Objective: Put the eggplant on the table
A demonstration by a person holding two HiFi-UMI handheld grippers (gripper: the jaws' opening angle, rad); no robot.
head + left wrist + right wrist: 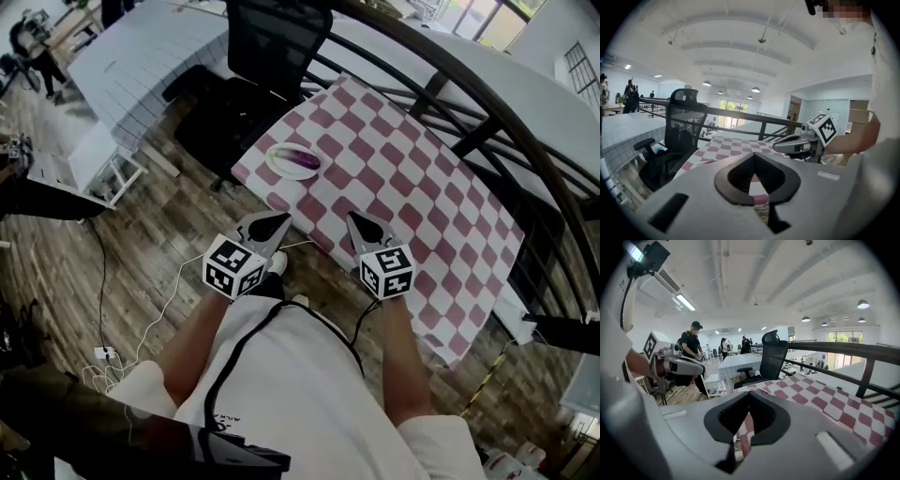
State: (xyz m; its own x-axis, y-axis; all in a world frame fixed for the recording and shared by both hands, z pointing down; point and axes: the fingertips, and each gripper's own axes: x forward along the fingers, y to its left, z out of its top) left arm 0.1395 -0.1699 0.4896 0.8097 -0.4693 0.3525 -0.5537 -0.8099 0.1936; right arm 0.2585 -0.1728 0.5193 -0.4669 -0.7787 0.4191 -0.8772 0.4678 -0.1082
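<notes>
Upper centre of the head view, the purple eggplant (296, 158) lies on a white plate (273, 163) — alone on it — near the left corner of the checkered table (422, 187). Lower down, the left gripper (282, 218) and right gripper (354, 217) both have jaws pressed together — pinching nothing.

Glossy eggplant (298, 159), matt checked tablecloth (422, 178) — wooden floor (155, 234).

Purple eggplant (298, 160) — on white plate (271, 157)
</notes>
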